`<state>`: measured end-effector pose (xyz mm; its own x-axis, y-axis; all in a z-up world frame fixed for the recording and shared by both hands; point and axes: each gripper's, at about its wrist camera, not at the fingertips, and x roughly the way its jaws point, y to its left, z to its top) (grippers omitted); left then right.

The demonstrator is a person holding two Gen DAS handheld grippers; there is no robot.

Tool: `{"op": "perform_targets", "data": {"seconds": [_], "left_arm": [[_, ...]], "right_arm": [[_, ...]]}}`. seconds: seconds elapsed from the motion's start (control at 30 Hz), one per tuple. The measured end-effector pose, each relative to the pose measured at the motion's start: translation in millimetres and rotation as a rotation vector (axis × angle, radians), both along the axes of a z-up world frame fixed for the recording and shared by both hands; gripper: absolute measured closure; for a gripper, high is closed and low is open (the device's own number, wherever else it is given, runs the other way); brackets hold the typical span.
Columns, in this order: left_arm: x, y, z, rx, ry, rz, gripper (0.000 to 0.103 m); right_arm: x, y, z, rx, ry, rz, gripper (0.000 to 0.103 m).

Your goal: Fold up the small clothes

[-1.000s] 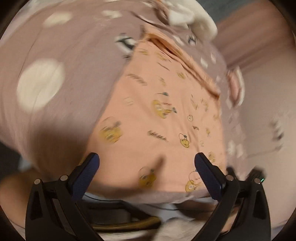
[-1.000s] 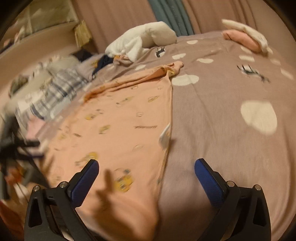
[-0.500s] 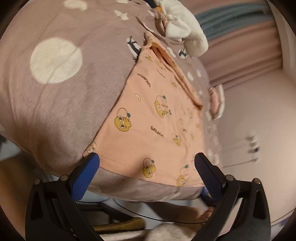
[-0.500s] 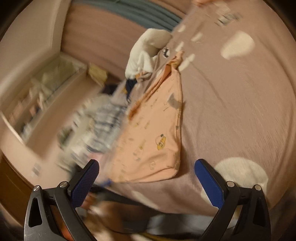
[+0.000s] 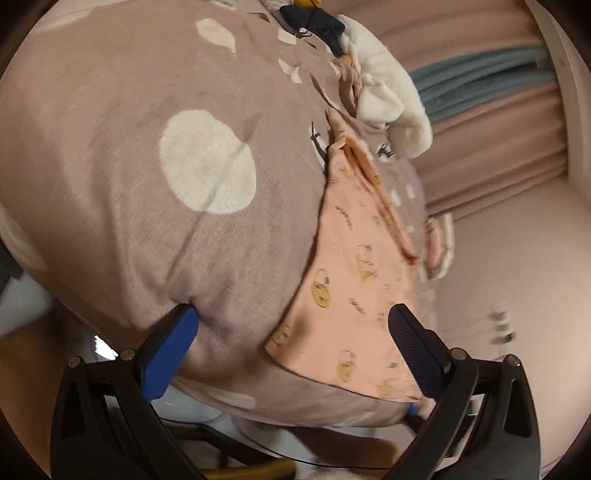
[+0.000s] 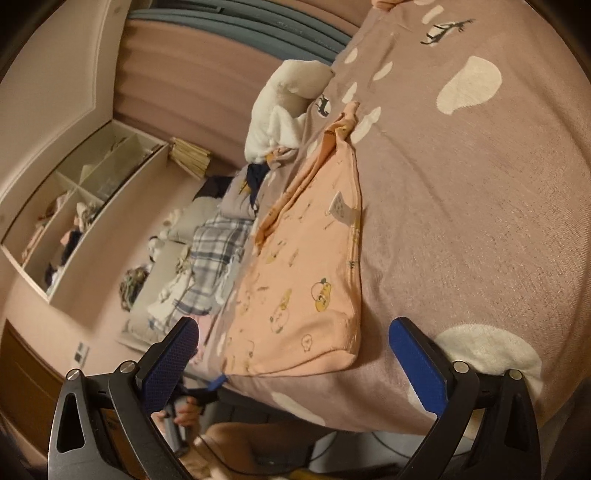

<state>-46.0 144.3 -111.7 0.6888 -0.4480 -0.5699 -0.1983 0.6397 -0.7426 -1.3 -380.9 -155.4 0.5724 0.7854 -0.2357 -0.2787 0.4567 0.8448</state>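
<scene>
A peach garment with yellow cartoon prints (image 5: 354,273) lies folded lengthwise on a mauve bedspread with cream spots (image 5: 147,129), its hem at the near bed edge. It also shows in the right wrist view (image 6: 310,280), with a white label on top. My left gripper (image 5: 291,343) is open and empty, at the bed's edge, just left of the hem. My right gripper (image 6: 291,354) is open and empty, in front of the hem. The other gripper's blue tip (image 6: 216,384) shows below the bed edge.
A white fluffy cloth (image 5: 388,107) and dark clothes (image 5: 317,22) lie at the far end of the garment. In the right wrist view a plaid garment pile (image 6: 210,251) lies to the left, and open wall shelves (image 6: 74,206) stand beyond. Curtains (image 5: 491,122) hang behind.
Both grippers have pulled back off the garment to the near bed edge and stayed open. The left view has swung left, so the garment now sits to its right.
</scene>
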Motion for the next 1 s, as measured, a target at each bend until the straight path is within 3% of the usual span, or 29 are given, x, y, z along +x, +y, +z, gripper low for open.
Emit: {"op": "perform_targets", "data": {"seconds": [0.1,0.17,0.3,0.47,0.6,0.7,0.73,0.87,1.0], "left_arm": [[2,-15,6,0.108,0.003,-0.015,0.001],[1,-17,5,0.123,-0.002,-0.026,0.001],[2,-12,-2,-0.033,-0.039,-0.071,0.001],[5,-13,-2,-0.040,-0.056,-0.090,0.001],[4,-4,-7,-0.167,-0.075,-0.100,0.001],[17,-16,-15,-0.366,-0.087,-0.226,0.001],[22,-22,-20,-0.399,-0.069,-0.251,0.001],[32,-31,-17,-0.375,-0.068,-0.250,0.001],[32,-22,-25,-0.467,-0.063,-0.213,0.001]], "right_arm": [[-1,5,3,-0.054,0.006,-0.014,0.000],[0,12,6,-0.120,-0.006,-0.019,0.000],[1,29,14,-0.250,-0.015,-0.028,0.000],[3,48,18,-0.404,-0.039,-0.027,0.000],[5,65,22,-0.529,-0.039,-0.049,0.000],[6,71,21,-0.558,-0.050,-0.058,0.000],[6,72,22,-0.558,-0.048,-0.054,0.000],[7,67,21,-0.446,-0.022,-0.012,0.000],[6,62,18,-0.388,-0.026,0.010,0.002]]}}
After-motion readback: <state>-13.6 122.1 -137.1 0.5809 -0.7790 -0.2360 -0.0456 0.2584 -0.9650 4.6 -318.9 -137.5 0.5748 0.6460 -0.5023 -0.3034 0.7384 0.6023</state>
